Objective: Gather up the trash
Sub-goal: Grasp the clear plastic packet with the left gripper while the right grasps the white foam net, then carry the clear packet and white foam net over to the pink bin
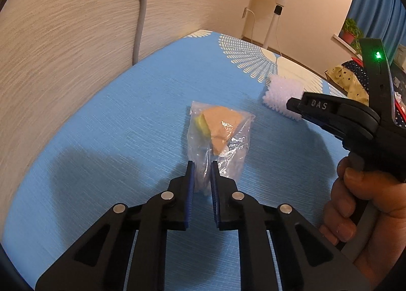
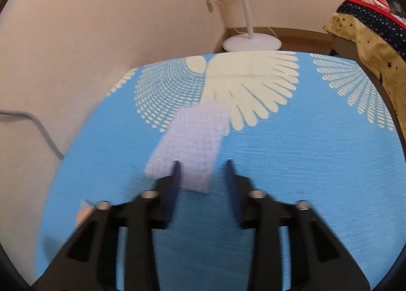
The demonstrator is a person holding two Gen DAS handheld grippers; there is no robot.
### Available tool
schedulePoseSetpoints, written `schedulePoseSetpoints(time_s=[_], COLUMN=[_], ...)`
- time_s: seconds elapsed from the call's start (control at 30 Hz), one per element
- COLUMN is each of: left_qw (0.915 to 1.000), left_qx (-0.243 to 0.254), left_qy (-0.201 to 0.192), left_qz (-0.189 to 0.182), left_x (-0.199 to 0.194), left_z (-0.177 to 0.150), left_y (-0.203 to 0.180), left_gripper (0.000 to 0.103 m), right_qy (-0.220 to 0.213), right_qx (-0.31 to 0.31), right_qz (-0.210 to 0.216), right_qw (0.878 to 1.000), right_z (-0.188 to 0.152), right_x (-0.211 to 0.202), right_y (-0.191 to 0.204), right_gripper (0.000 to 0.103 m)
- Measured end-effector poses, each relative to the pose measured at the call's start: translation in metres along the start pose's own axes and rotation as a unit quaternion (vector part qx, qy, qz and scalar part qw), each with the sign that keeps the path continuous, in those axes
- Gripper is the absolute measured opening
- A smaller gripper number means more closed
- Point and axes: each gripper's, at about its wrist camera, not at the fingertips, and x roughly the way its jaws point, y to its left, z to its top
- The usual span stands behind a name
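A clear plastic bag with tan and yellow scraps inside lies on the blue tablecloth. My left gripper is nearly shut, its jaws pinching the bag's near end. A white foam net sleeve lies further right on the cloth; it also shows in the left wrist view. My right gripper is open just over the sleeve's near end, its left finger over the foam; it holds nothing. The right gripper's body and the hand holding it show in the left wrist view.
The table stands against a beige wall with a grey cable. A white standing fan stands beyond the far edge. Star-patterned fabric is piled at the right. A potted plant sits on the sill.
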Motion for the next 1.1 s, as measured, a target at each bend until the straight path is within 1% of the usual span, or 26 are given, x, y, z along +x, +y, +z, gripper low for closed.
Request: schedulePoseSetpoints(time_s=[0.03,0.1,0.23,0.33,0.47,0.6,0.67,0.8,0.93,1.1], left_qw=[1.0000,1.0000,1.0000,0.9999,0.9998,0.9992,0.9985,0.9965,0.9933,0.9900], left_qx=[0.001,0.003,0.004,0.010,0.015,0.027,0.036,0.052,0.069,0.080], left_qy=[0.000,-0.002,-0.003,-0.008,-0.014,-0.028,-0.038,-0.056,-0.077,-0.084], left_qz=[0.000,0.001,0.000,0.002,-0.001,-0.009,-0.016,-0.034,-0.051,-0.080], left_x=[0.000,0.001,0.000,-0.002,-0.012,-0.034,-0.051,-0.084,-0.126,-0.168], left_z=[0.000,0.001,0.001,0.001,-0.001,-0.001,-0.002,-0.007,-0.017,-0.038], left_y=[-0.001,-0.002,-0.002,-0.004,-0.006,-0.013,-0.017,-0.024,-0.030,-0.035], left_gripper=[0.012,0.011,0.010,0.009,0.008,0.008,0.008,0.008,0.008,0.007], right_qy=[-0.003,-0.003,-0.014,-0.020,-0.029,-0.049,-0.066,-0.091,-0.113,-0.138], right_qx=[-0.006,-0.011,-0.023,-0.030,-0.013,-0.005,-0.004,-0.004,-0.008,0.006], right_qz=[0.000,0.006,0.001,-0.014,-0.027,-0.041,-0.049,-0.061,-0.074,-0.091], right_qw=[1.000,1.000,1.000,0.999,0.999,0.998,0.997,0.994,0.991,0.986], right_z=[-0.001,-0.005,-0.017,-0.032,-0.050,-0.066,-0.074,-0.091,-0.117,-0.145], right_x=[-0.002,-0.008,-0.033,-0.059,-0.100,-0.151,-0.181,-0.229,-0.280,-0.336], right_y=[0.001,0.001,-0.004,-0.012,-0.028,-0.035,-0.035,-0.032,-0.029,-0.039], right_gripper=[0.013,0.010,0.009,0.009,0.009,0.009,0.009,0.009,0.009,0.009])
